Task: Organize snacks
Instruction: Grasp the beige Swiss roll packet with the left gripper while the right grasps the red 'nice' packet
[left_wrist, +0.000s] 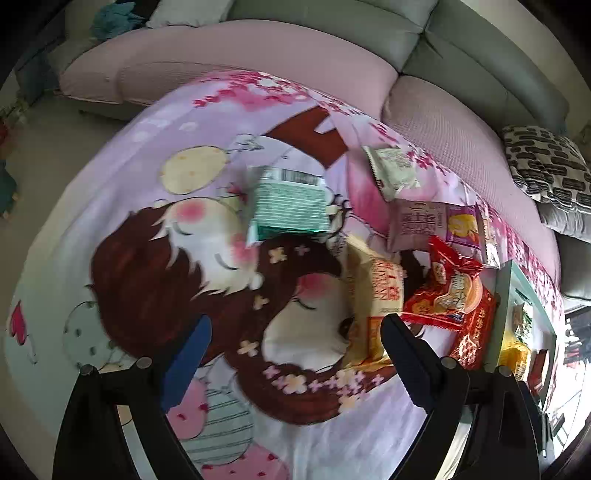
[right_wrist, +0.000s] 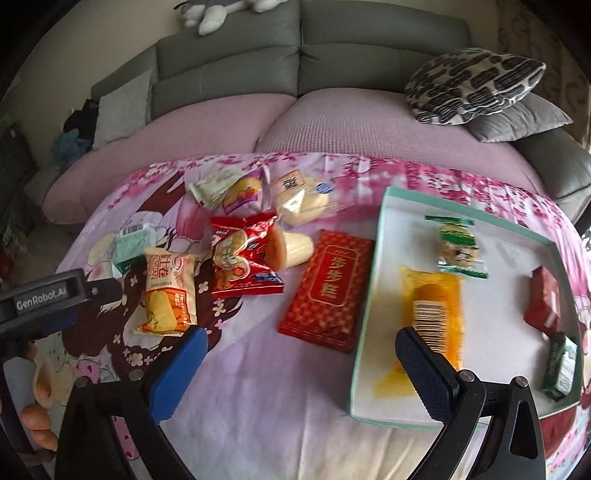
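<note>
Spread over a soft printed blanket (right_wrist: 258, 387), pink and lilac with cartoon faces and blossoms: a scatter of crinkly plastic snack packets.

Near the middle in the right wrist view, a flat red packet (right_wrist: 327, 291) with gold lettering, lying just beside the left wall of a shallow box (right_wrist: 369, 295) with pale green rim and white floor. Inside the box: a long glossy orange packet (right_wrist: 432, 314) with a barcode, a small clear round-biscuit packet (right_wrist: 456, 245) with green ends, a dark red packet (right_wrist: 543, 304) and a dark green packet (right_wrist: 561, 365) against the right wall.

Left of the box, outside it: a puffy red-and-white packet (right_wrist: 240, 266), a cream-and-orange bread packet (right_wrist: 168, 291), a pale yellow roll (right_wrist: 295, 247) in clear wrap, a purple packet (right_wrist: 243, 194), a whitish packet (right_wrist: 210, 186) and a green striped packet (right_wrist: 129, 243) with barcode.

Right gripper (right_wrist: 295, 347) hovering above the blanket, jaws wide and holding nothing, one pad smooth blue, the other black and dimpled, overlapping the near end of the orange packet in view.

Left gripper (left_wrist: 295, 332) likewise wide and empty, its right finger crossing the bread packet (left_wrist: 376, 295) in view; green striped packet (left_wrist: 288, 206) well ahead of it.

Behind everything, a grey leather sofa (right_wrist: 295, 55) with pink textured seat covers and a black-and-white patterned cushion (right_wrist: 472, 83).
</note>
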